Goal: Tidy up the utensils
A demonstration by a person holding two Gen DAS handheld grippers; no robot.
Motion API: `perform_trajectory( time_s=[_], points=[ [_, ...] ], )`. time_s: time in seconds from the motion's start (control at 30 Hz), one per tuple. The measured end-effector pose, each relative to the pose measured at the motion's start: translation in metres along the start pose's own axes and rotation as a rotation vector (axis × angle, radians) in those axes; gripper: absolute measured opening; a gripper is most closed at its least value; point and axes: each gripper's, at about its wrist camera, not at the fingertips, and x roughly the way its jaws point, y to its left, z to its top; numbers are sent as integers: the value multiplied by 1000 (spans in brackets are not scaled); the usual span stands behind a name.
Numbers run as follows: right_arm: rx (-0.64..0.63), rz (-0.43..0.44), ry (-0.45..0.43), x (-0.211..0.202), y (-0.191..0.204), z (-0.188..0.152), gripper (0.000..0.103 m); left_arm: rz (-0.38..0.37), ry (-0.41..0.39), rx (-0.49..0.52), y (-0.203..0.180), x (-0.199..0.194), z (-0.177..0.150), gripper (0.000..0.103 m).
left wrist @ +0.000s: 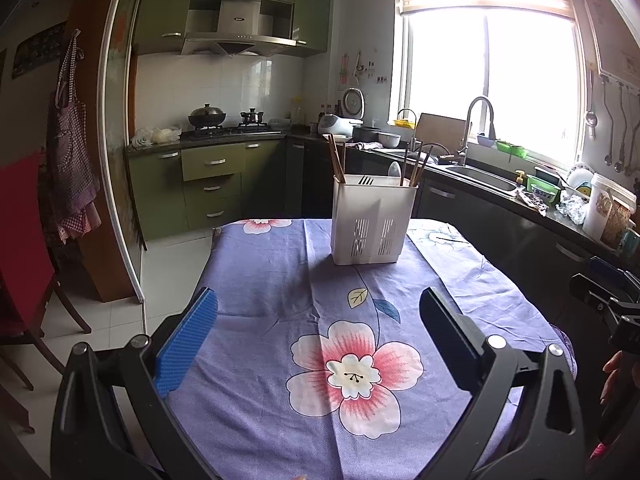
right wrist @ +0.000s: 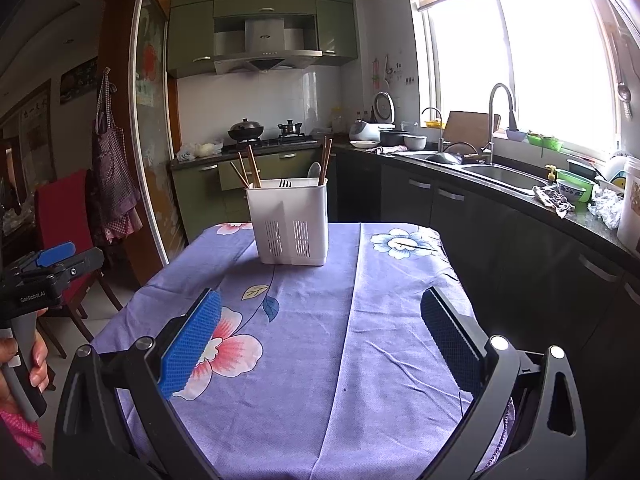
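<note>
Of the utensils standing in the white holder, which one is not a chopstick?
The pale spoon in the white holder: its rounded bowl pokes up near the right-hand chopsticks, while all the others are thin brown sticks.

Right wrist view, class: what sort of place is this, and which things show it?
A home kitchen, most likely: a gas stove under a range hood, a sink below the window, and a white utensil holder on the clothed table.

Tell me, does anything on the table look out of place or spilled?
Nothing stands out. The white utensil holder stands upright on the floral tablecloth, with chopsticks and a spoon inside it.
</note>
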Motion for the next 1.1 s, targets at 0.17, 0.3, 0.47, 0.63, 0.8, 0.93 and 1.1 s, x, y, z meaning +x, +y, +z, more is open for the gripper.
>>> perform_trajectory(
  time_s=[0.17,0.3,0.47,0.63,0.8,0.93,1.1],
  points=[
    [-1,3,4,2,0,-1,98,1,1,-6,1,1,0,96],
    [0,3,5,2,0,-2,98,4,7,-10,2,3,0,96],
    [-3,5,6,3,1,-3,98,10,7,-5,2,4,-1,96],
    [-2,3,2,4,2,-3,98,16,6,-4,2,4,-2,96],
    [0,5,2,4,3,-3,98,9,15,-13,4,5,-4,96],
    [-2,9,2,4,4,-4,98,-2,28,-17,5,7,-4,96],
    [2,11,4,4,5,-4,98,9,34,-3,3,9,-6,96]
  ],
)
